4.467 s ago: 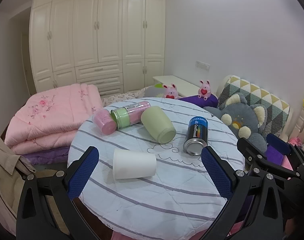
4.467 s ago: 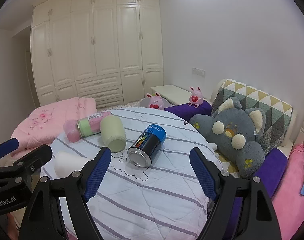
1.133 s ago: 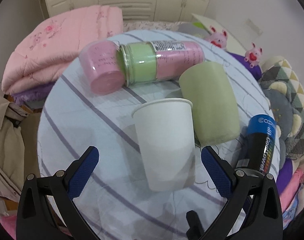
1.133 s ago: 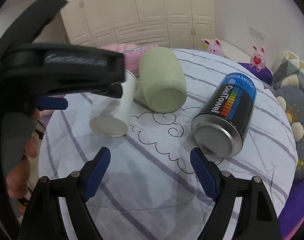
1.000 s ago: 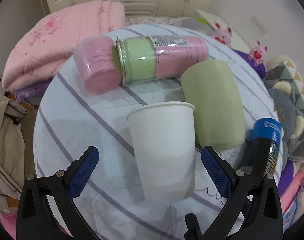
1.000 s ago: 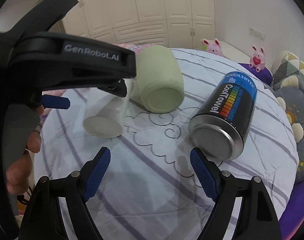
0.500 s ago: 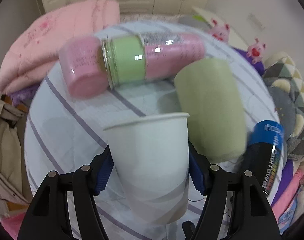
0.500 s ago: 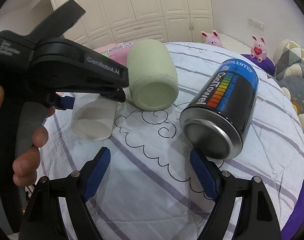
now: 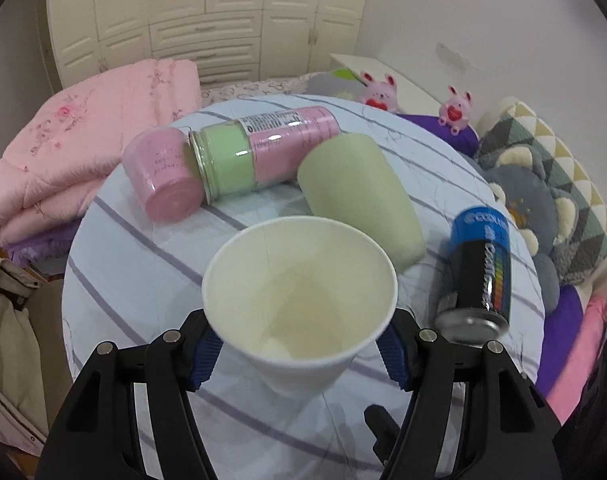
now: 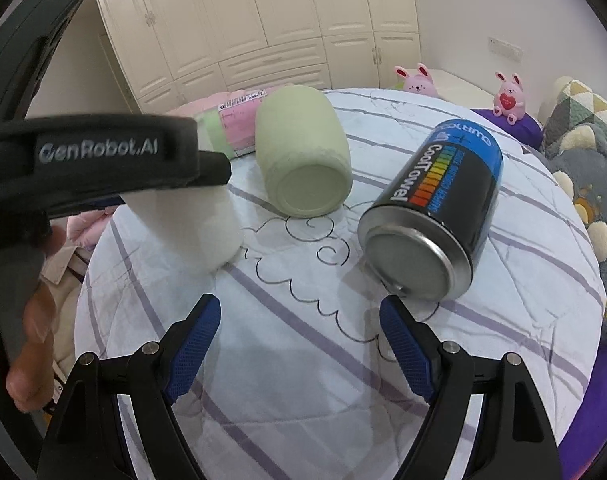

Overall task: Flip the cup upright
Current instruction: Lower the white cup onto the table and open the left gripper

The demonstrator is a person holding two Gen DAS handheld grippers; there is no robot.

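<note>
My left gripper [image 9: 299, 354] is shut on a white paper cup [image 9: 299, 300]. The cup's open mouth faces up toward the camera and its base is near the striped tablecloth [image 9: 143, 280]. In the right wrist view the same cup [image 10: 191, 224] stands nearly upright under the left gripper's black body [image 10: 95, 160], its base touching or just above the cloth. My right gripper [image 10: 299, 344] is open and empty, low over the table in front of the cup and the can.
A pale green cup [image 9: 359, 196] lies on its side behind the white cup. A pink and green bottle [image 9: 255, 152] and a pink cap [image 9: 163, 176] lie farther back. A black and blue can [image 10: 435, 216] lies at the right. Plush toys and pillows [image 9: 543, 200] border the round table.
The left gripper closed on the white cup and tipped it from lying on its side to mouth up. The right gripper edged closer to the can.
</note>
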